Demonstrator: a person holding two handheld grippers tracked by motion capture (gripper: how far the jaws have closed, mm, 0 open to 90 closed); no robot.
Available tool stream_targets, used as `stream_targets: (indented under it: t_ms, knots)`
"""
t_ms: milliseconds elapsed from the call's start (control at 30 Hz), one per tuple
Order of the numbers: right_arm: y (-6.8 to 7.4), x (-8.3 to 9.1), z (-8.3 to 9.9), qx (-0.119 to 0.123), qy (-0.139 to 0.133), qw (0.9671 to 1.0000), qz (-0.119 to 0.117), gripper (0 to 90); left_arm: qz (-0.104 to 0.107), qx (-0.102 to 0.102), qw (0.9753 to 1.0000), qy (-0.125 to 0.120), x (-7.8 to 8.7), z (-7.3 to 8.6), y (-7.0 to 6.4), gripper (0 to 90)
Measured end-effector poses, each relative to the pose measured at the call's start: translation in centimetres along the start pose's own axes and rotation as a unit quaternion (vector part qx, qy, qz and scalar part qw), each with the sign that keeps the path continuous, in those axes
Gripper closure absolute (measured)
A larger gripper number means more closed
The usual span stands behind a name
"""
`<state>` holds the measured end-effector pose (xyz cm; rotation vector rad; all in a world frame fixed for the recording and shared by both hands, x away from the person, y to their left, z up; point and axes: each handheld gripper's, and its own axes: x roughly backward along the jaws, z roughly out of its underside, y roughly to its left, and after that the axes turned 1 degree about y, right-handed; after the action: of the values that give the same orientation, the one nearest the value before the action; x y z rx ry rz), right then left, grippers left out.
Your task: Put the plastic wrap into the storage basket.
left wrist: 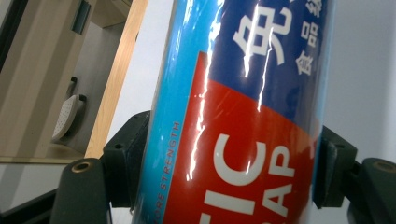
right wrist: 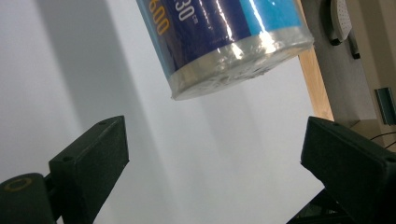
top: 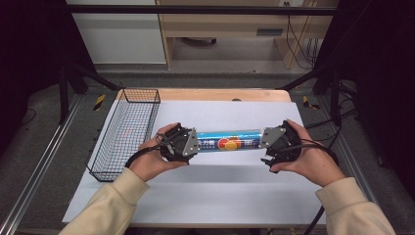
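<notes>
Here the left gripper (top: 192,145) clasped one end of a blue roll (top: 229,141) held level above the white sheet (top: 195,196), while the right gripper (top: 266,139) stood with jaws spread just off the roll's other end, and a wire basket (top: 125,132) sat left, farther back.

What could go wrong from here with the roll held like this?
The left gripper alone clamps the plastic wrap roll near one end; its glossy film could let the roll slip or sag. The right gripper is open, short of the free end, so closing now might miss it. The wire basket sits close to the left hand.
</notes>
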<state>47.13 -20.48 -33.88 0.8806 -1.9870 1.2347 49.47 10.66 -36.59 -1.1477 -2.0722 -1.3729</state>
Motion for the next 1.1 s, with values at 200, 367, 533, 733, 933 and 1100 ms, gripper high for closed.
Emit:
stream_targets:
  t_ms: [200,367,533,733,933,1100]
  knots:
    - [-0.1,-0.4,-0.2,-0.014,-0.006,0.9999,0.002,7.0,0.002,0.005,1.0000,-0.008,0.3,0.5,0.2,27.9]
    - [0.0,-0.9,0.2,-0.063,-0.015,0.9977,0.020,7.4,-0.003,0.016,0.9998,-0.010,0.5,0.8,0.4,28.1]
    - [0.1,-1.9,0.9,-0.136,-0.009,0.9900,0.036,8.4,-0.010,0.030,0.9994,-0.016,1.0,1.3,0.8,28.2]
    - [0.0,-3.2,2.0,-0.251,-0.010,0.9654,0.069,9.2,-0.024,0.047,0.9983,-0.023,1.9,2.1,1.8,28.3]
    - [0.0,-5.2,3.0,-0.311,-0.024,0.9490,0.047,9.5,-0.037,0.059,0.9973,-0.025,3.3,3.0,2.3,28.4]
    - [0.2,-6.2,4.3,-0.353,-0.032,0.9339,0.047,8.5,-0.048,0.073,0.9958,-0.025,4.7,3.7,2.7,28.5]
